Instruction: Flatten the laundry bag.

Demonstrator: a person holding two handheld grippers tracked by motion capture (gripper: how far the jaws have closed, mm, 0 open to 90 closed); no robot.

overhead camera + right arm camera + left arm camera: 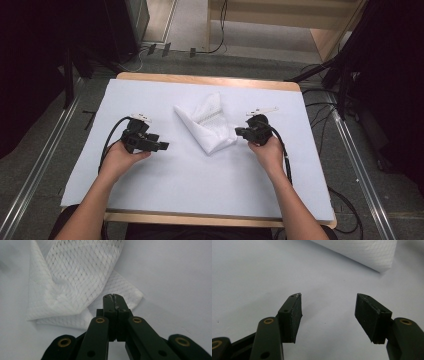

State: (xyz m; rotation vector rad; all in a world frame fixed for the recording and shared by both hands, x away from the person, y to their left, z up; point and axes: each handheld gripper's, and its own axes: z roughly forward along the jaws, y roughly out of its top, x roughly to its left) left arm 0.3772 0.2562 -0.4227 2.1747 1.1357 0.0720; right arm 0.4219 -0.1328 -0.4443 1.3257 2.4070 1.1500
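My wooden-edged table with its white sheet covering (150, 200) carries one work item: a white mesh cloth, folded into a rough wedge (209, 125), lying between the table's centre and its far edge, well clear of both side edges. Its long axis runs on a diagonal, from a far end pointing toward the far-left corner down to a near end pointing toward the near-right corner. That near end is the part that matters for my next move, and it lies just beside my right gripper (241, 132), which points across the table at it from the right-edge side. In the right gripper view the cloth (72, 282) spreads directly ahead and to the left of the tips, with one folded corner just behind them; I cannot tell whether any fabric is caught there. The jaws of that gripper (115, 300) are pressed fully together, pad against pad. My left gripper (161, 146) sits toward the left edge, apart from the cloth, with bare sheet between. Its jaws (328, 311) stand wide and hold nothing; the cloth's folded edge (372, 252) appears farther off, ahead and to the right. My judgement: the right hand is the nearer and better placed for the cloth's near end.
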